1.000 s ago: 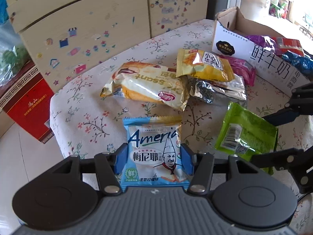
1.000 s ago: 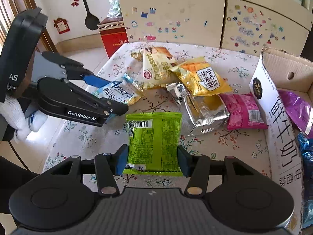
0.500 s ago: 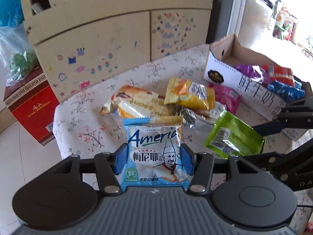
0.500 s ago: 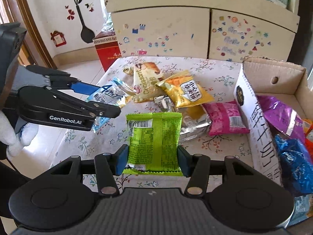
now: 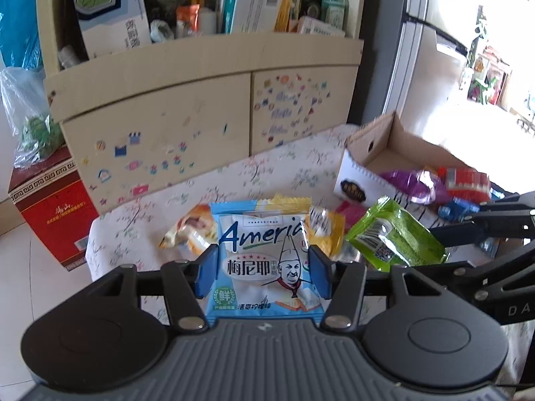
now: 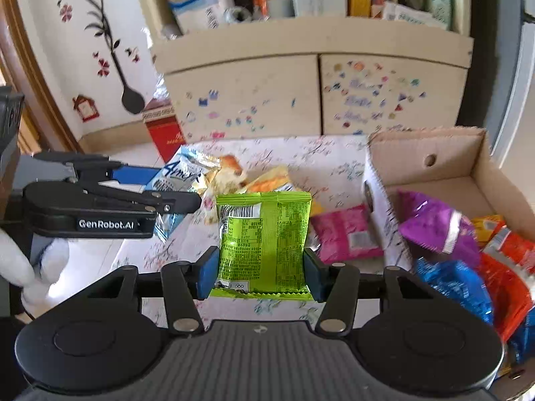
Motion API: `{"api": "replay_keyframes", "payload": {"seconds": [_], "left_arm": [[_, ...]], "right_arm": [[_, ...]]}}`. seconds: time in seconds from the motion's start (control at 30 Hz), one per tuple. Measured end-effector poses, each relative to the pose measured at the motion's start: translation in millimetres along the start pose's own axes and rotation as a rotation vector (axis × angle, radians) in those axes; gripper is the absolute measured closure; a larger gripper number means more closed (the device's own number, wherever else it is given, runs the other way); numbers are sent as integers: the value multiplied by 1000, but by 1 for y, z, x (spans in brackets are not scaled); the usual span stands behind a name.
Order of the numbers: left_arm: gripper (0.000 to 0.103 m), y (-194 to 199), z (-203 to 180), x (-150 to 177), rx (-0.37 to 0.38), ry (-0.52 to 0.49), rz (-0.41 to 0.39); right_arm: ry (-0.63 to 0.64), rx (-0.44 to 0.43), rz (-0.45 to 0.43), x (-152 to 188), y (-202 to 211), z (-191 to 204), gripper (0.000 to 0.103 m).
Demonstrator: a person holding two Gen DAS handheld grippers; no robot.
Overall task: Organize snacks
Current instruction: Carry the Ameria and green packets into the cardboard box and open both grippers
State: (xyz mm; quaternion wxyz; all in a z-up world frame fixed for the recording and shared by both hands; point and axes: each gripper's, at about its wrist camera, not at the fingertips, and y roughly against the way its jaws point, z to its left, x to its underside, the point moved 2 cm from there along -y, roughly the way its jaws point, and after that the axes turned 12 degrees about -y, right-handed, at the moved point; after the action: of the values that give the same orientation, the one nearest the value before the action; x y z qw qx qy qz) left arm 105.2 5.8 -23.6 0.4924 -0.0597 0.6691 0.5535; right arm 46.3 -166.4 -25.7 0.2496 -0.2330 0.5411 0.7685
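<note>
Two packets are in your grippers, one in each, and both are held in the air above the table. Your left gripper pinches the blue packet by its two side edges, with the printed face up. Your right gripper pinches the green packet in the same way, its barcode side towards the camera. In the left view the green packet is to the right of the blue one, a little apart from it.

On the flowered cloth of the table lie more snacks: a croissant packet, a yellow packet and a pink packet that is just beside the box. The cardboard box stands at the right side of the table and holds a purple packet and some blue and orange-red ones. Behind the table is a cabinet with stickers on its doors.
</note>
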Motion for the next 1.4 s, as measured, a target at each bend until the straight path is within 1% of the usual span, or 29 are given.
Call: {"api": "replay_keyframes", "payload": {"seconds": [0.17,0.33,0.5,0.67,0.97,1.07,1.4], "left_arm": [[47,-1,-11,-17,1,8,-38],[47,-5,-24,-33,19,24,-77],[47,-10,-40,-50,55,42,-114],[47,-19,-65,-65,107,23,-143],[47,-41,-105,-86,171,-1,-161],[47,-47,-115,-94,176,-15,-165],[47,-68,-137,-110,200,-29,-176]], "right_arm": [[-57,23,-55,-14,15,-17,44],[-137,42,-108,-30,30,-39,44],[-201,66,-153,-40,46,-59,44],[-269,97,-192,-44,63,-81,44],[-404,155,-245,-47,85,-119,44],[-436,180,-262,-47,88,-126,44],[-547,223,-310,-47,97,-145,44]]}}
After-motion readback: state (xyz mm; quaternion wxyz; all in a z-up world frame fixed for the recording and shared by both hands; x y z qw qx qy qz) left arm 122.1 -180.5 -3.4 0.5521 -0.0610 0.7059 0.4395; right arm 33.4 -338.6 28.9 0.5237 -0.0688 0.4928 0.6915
